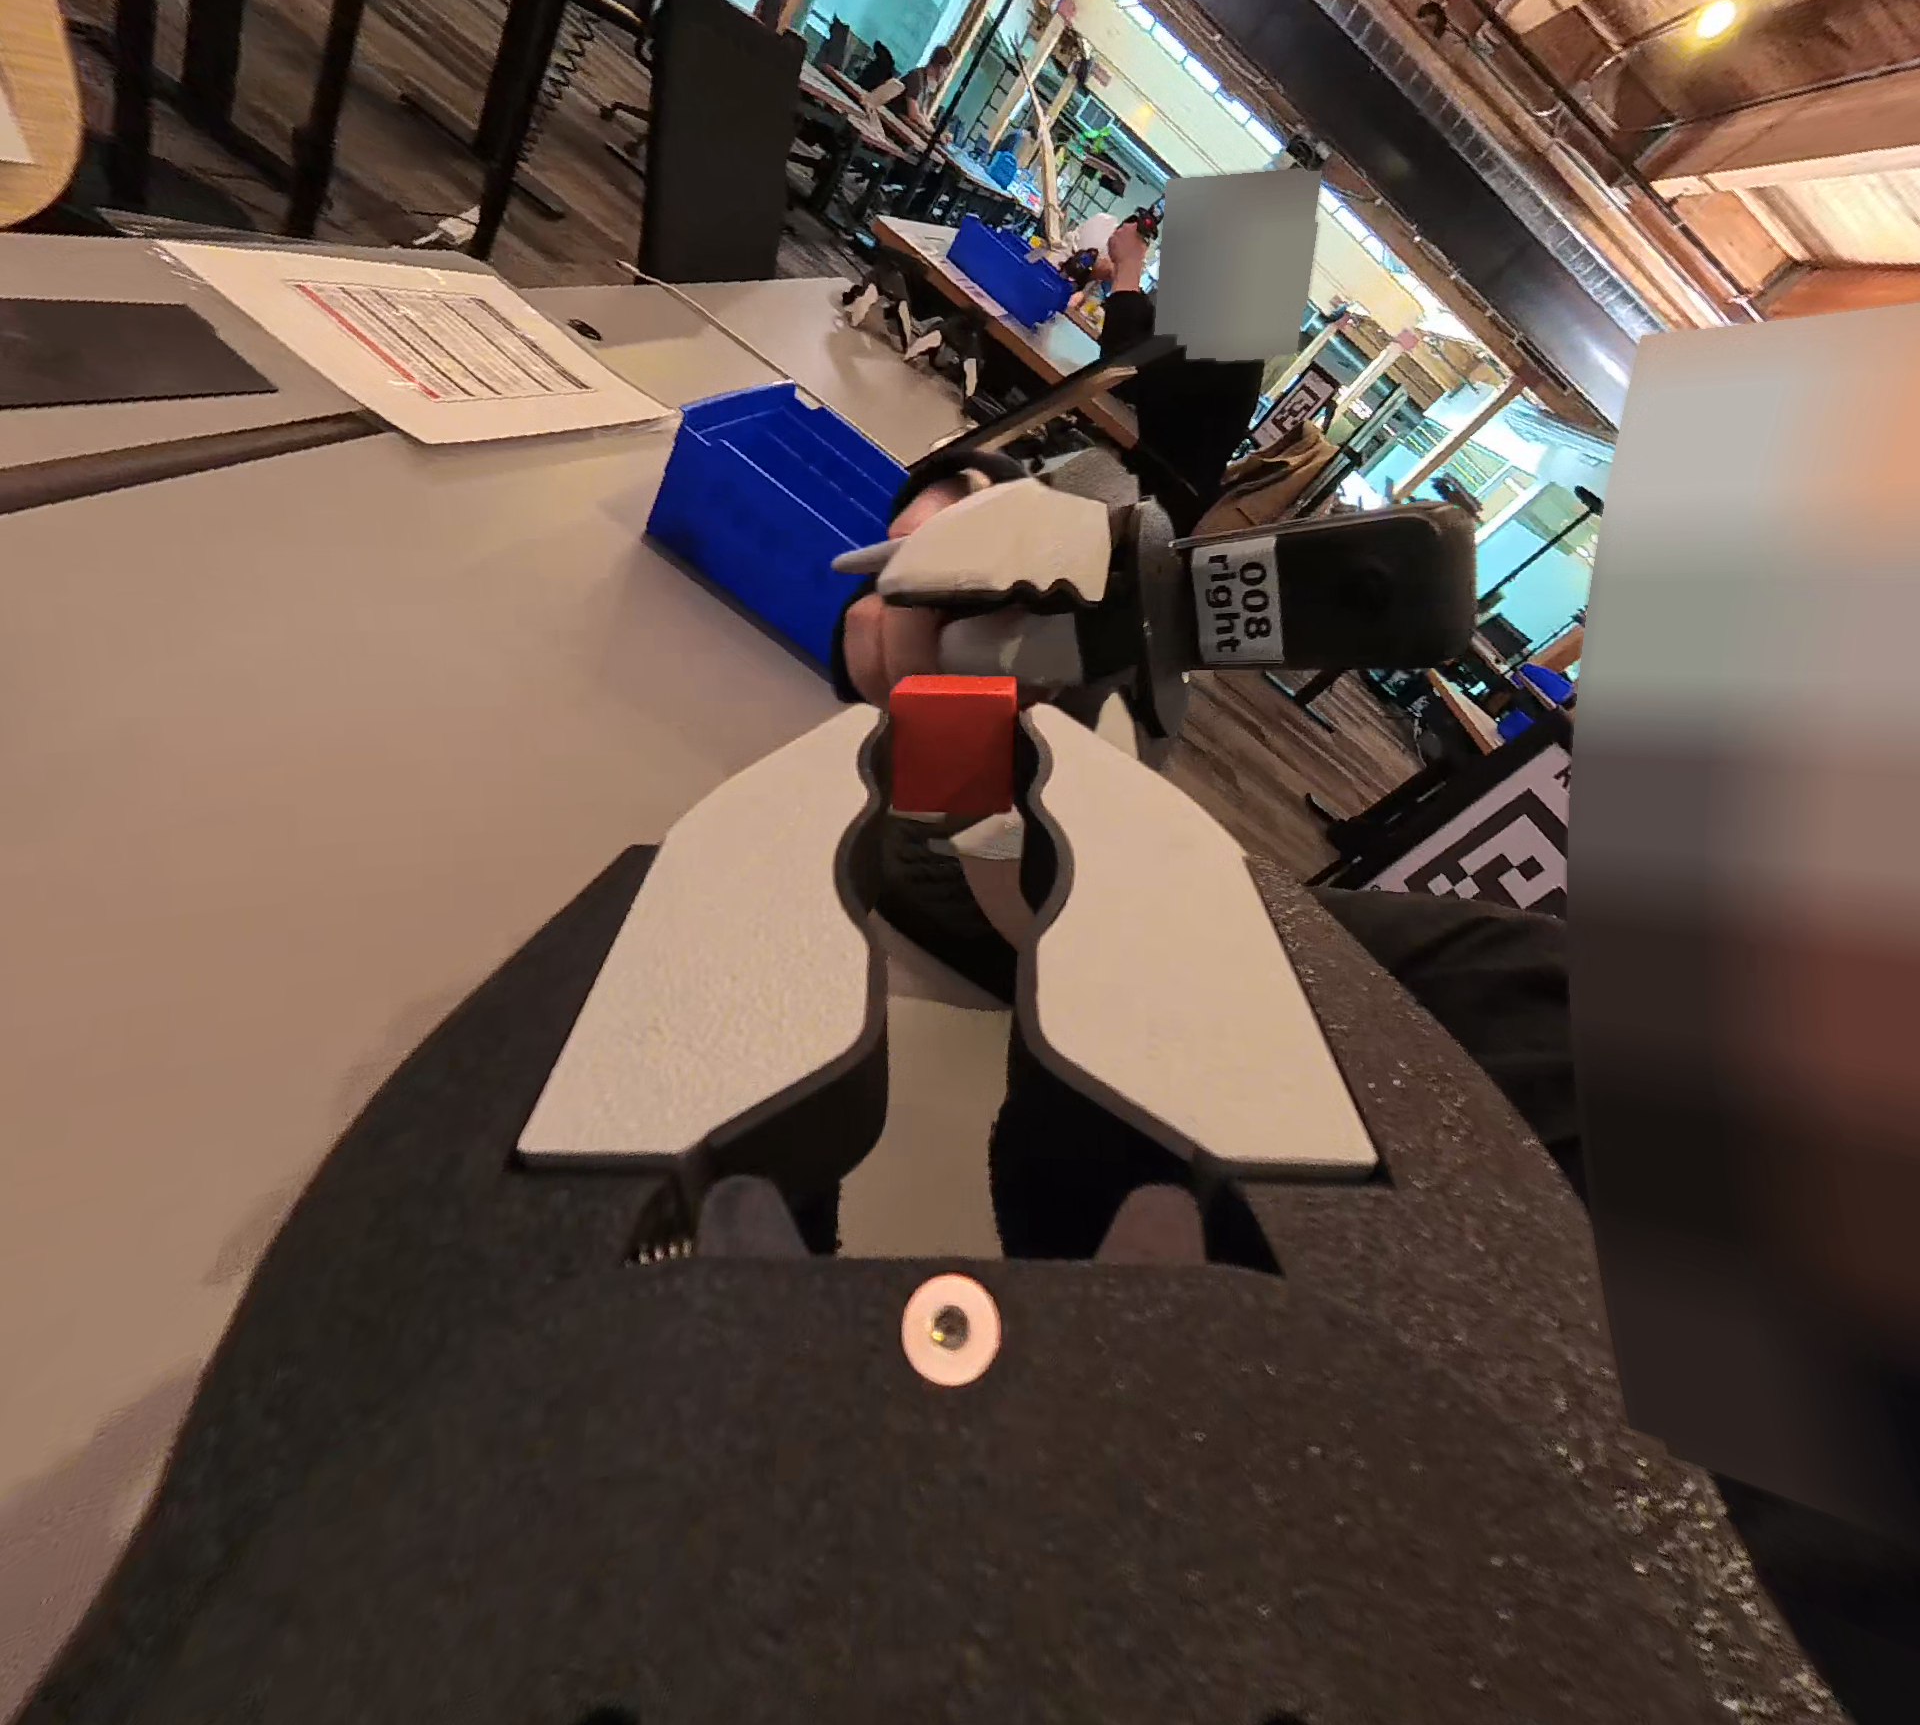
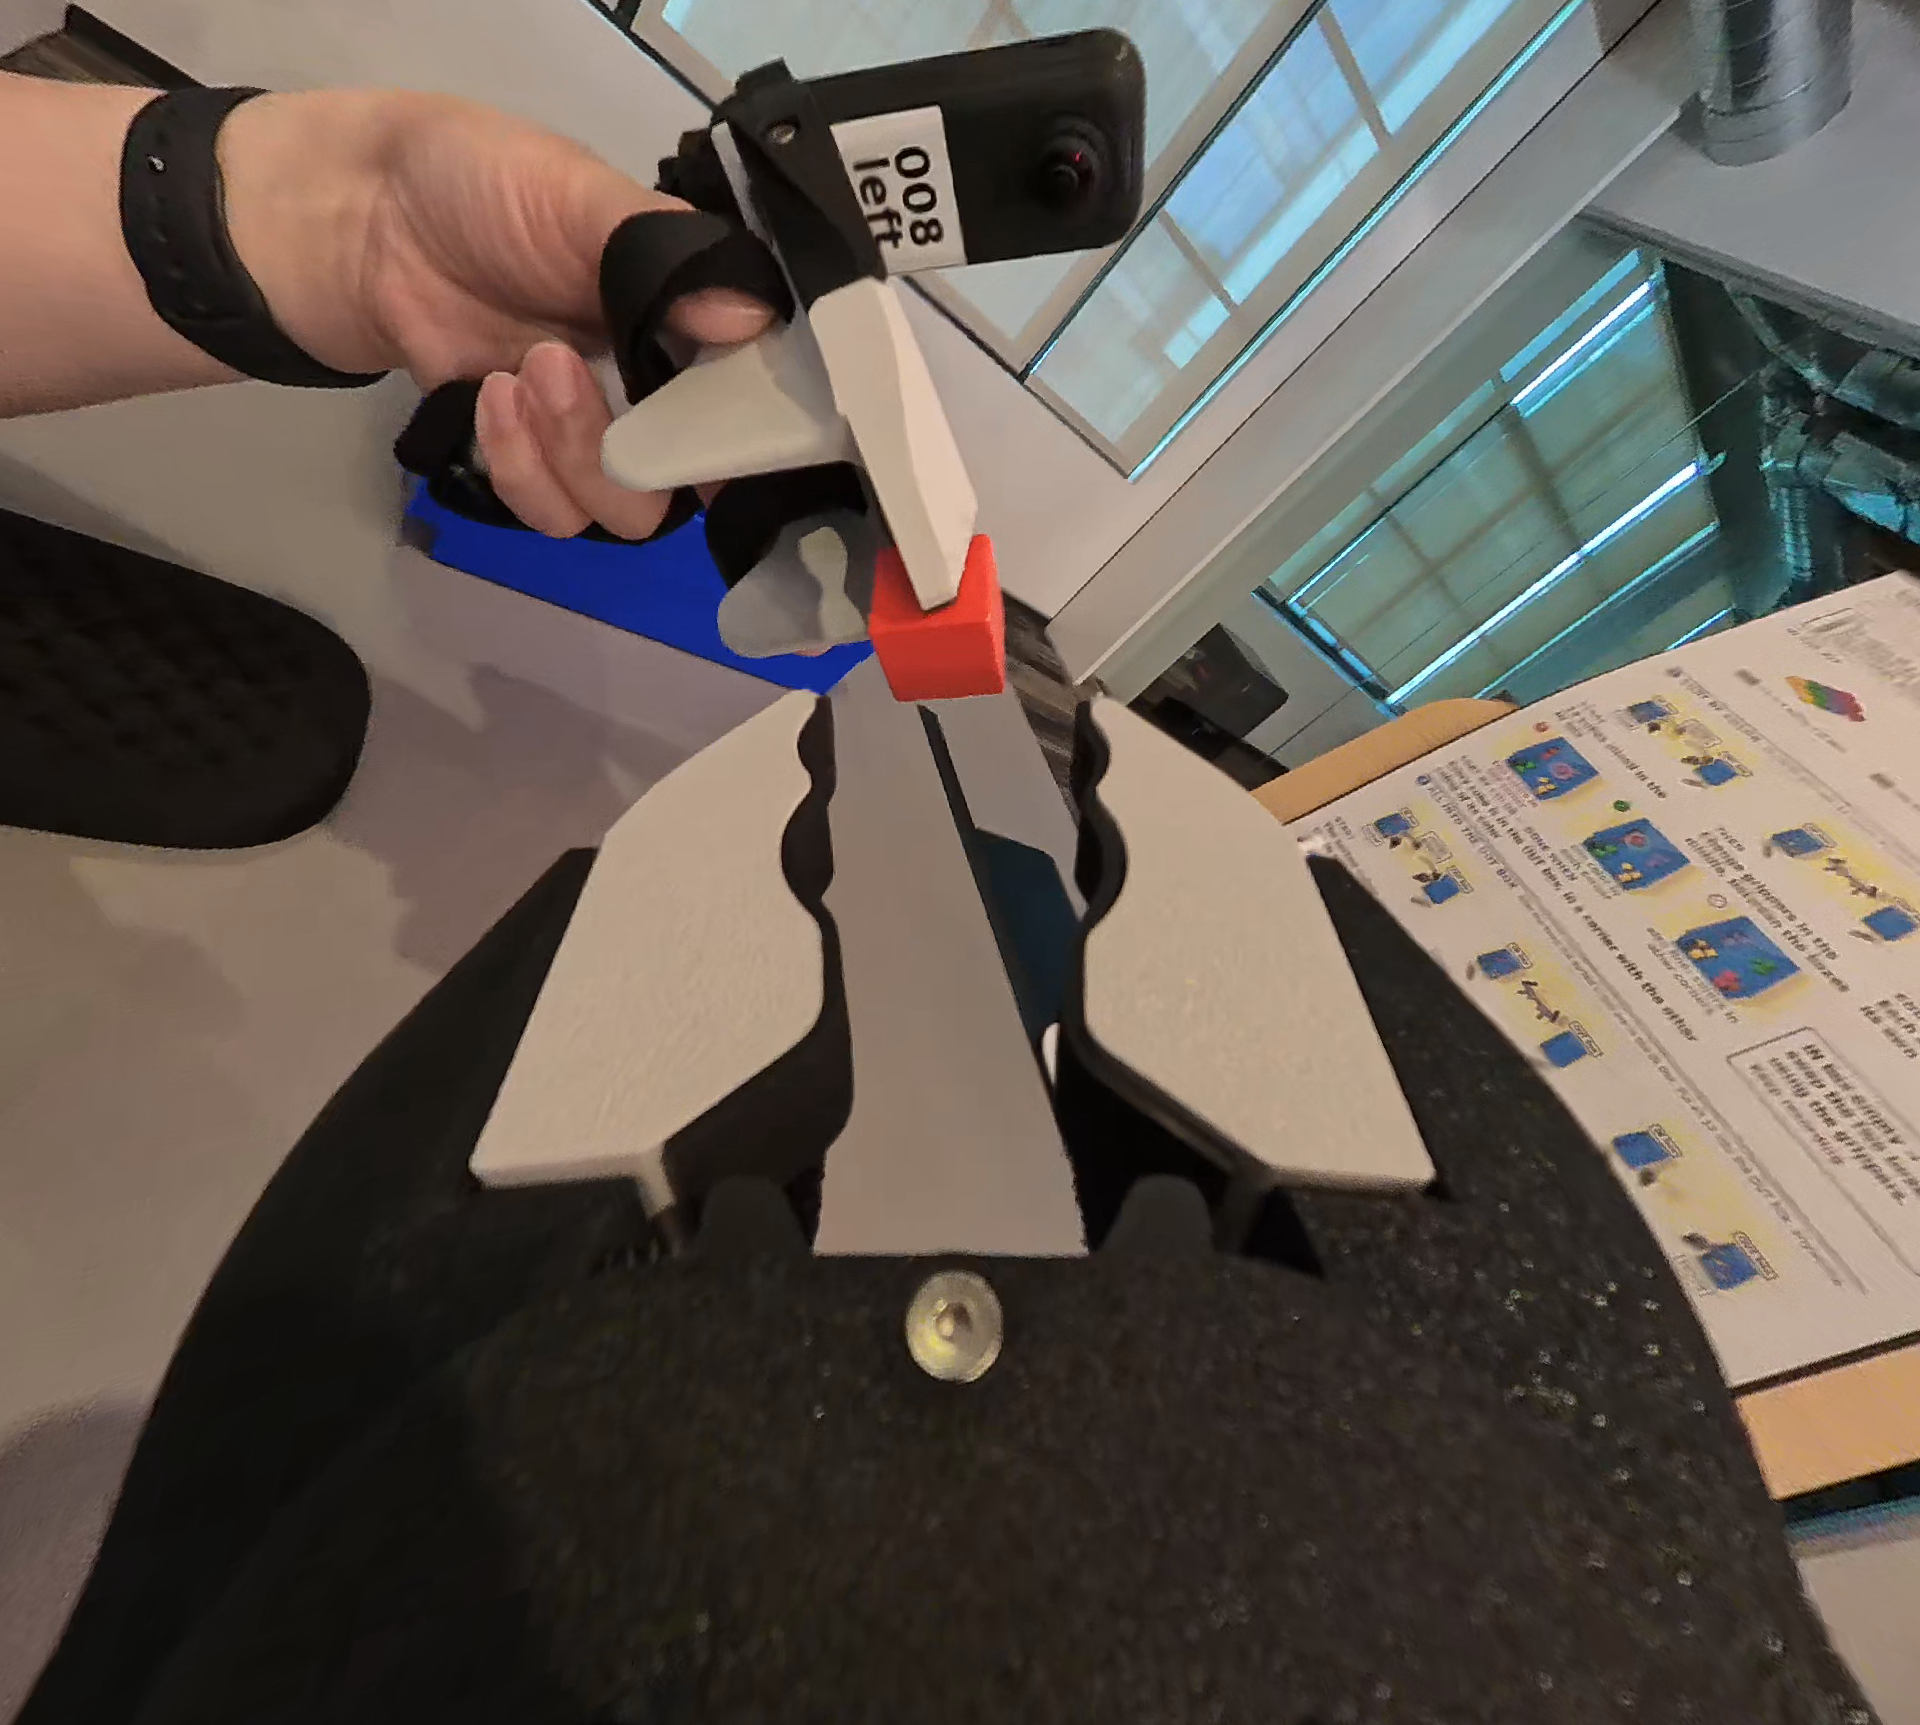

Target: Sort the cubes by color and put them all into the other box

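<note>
The red cube (image 1: 953, 745) sits pinched between the tips of the left gripper (image 1: 951, 756), its flat sides pressed by both fingers, held up off the grey table (image 1: 312, 688). In the right wrist view the same cube (image 2: 940, 626) hangs just ahead of the right gripper (image 2: 951, 719), whose jaws are spread wide and empty, the cube beyond their tips and touching neither. A blue box (image 1: 769, 512) rests on the table past the left jaws, behind the person's hand (image 2: 447, 241).
</note>
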Demonstrator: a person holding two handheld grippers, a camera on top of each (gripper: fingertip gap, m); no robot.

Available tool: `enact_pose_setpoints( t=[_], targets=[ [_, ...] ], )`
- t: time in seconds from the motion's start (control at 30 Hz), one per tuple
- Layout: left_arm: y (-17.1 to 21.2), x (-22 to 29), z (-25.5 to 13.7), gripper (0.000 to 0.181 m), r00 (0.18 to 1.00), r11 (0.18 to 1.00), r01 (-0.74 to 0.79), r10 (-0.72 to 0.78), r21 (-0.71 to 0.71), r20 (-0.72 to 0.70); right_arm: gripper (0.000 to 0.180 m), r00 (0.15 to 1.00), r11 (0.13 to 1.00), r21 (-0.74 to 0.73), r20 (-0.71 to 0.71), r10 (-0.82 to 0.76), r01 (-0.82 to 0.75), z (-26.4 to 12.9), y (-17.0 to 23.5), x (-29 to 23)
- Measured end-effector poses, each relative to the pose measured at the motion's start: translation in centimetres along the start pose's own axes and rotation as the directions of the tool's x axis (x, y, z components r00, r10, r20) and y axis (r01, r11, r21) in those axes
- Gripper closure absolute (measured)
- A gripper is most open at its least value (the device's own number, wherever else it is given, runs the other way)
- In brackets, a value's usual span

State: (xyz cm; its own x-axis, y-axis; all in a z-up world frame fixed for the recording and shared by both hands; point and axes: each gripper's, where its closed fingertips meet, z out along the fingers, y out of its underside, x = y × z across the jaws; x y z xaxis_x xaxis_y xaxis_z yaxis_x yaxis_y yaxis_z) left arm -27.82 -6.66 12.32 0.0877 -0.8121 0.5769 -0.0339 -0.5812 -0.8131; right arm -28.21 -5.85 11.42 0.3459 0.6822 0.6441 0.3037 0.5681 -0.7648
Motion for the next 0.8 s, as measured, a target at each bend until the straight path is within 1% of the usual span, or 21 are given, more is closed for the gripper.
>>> enact_pose_setpoints(
  t=[0.07,0.33,0.43,0.57,0.67,0.73,0.8],
  targets=[
    [0.2,0.3,0.4,0.159,1.000,1.000,-0.003,0.003,-0.008,-0.010,0.140,0.999,0.999,0.032,-0.012,-0.030,0.030,0.0,-0.4,-0.2],
    [0.8,0.1,1.2,0.159,1.000,1.000,0.011,-0.012,-0.012,-0.025,0.147,0.998,0.998,0.026,-0.022,-0.060,0.060,0.5,-0.2,-0.7],
    [0.9,0.0,1.3,0.159,0.999,1.000,0.021,-0.021,-0.013,-0.033,0.156,0.998,0.997,0.033,-0.028,-0.062,0.063,0.5,-0.1,-0.7],
    [1.0,-0.3,1.2,0.159,0.998,0.998,0.059,-0.060,-0.019,-0.034,0.157,0.997,0.997,0.018,-0.025,-0.069,0.070,0.6,0.2,-0.7],
    [0.6,-0.4,1.0,0.158,0.997,0.998,0.057,-0.056,0.019,-0.047,0.158,0.999,0.999,0.026,0.011,-0.045,0.045,0.6,0.3,-1.0],
    [0.6,-0.9,0.6,0.153,0.999,0.999,0.042,-0.041,0.024,-0.018,0.157,0.999,0.999,0.005,0.034,-0.039,0.038,0.4,0.6,-0.9],
    [0.7,-1.5,0.0,0.149,0.999,0.999,-0.003,0.002,0.034,0.037,0.158,0.999,0.998,-0.035,0.019,-0.044,0.044,-0.2,1.1,0.1]
  ],
)
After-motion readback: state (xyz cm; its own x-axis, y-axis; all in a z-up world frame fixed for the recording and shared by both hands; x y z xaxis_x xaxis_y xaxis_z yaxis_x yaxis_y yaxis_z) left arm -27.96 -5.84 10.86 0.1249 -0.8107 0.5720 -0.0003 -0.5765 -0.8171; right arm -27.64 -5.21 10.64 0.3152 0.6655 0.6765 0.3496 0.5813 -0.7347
